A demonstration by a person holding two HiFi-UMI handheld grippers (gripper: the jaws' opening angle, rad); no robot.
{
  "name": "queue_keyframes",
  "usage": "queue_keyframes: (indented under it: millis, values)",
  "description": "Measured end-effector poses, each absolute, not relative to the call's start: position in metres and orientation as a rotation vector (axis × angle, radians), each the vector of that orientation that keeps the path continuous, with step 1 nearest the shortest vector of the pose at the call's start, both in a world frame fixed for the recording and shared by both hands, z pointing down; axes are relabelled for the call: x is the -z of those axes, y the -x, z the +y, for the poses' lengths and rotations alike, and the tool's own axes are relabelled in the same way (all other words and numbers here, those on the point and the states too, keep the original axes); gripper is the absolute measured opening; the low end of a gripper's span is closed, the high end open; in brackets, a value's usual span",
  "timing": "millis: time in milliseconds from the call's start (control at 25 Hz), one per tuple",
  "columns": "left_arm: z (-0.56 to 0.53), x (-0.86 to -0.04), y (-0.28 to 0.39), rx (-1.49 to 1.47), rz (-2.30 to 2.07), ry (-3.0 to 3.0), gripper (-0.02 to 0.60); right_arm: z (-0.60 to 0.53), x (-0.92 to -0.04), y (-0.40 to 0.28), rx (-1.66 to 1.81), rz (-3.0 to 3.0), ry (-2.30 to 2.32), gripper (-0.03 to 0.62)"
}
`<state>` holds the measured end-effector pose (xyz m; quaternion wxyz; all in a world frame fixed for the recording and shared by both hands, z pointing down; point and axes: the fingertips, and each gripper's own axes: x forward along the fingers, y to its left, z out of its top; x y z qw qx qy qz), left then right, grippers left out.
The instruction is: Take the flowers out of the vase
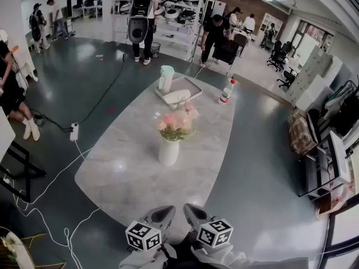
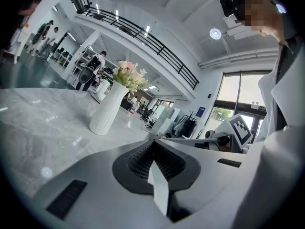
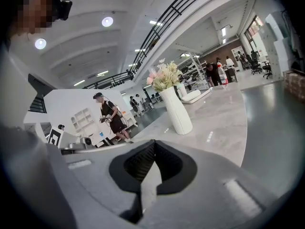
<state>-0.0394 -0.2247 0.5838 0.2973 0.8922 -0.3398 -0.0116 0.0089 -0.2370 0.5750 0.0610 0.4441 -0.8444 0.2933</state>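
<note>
Head view, flowers (image 1: 177,122) in vase (image 1: 169,152), left tongs (image 1: 166,210), right tongs (image 1: 190,209), both closed

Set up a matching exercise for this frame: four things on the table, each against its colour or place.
1. flowers
2. vase
3. tray
4. bottle

a. red cap, far right edge of the table
b. white, standing mid-table
c. flat, at the far end
d. pink, in the vase

Pairs: 1-d, 2-b, 3-c, 4-a.
</note>
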Motion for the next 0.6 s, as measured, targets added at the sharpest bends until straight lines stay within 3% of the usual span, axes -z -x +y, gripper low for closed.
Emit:
queue_keyframes:
  millis: [600]
  values:
    - [-0.326, -0.502, 0.033, 0.052, -1.057, -2.562, 0.002, -0.338, -0.484, -0.005, -0.739, -2.810, -1.331, -0.002]
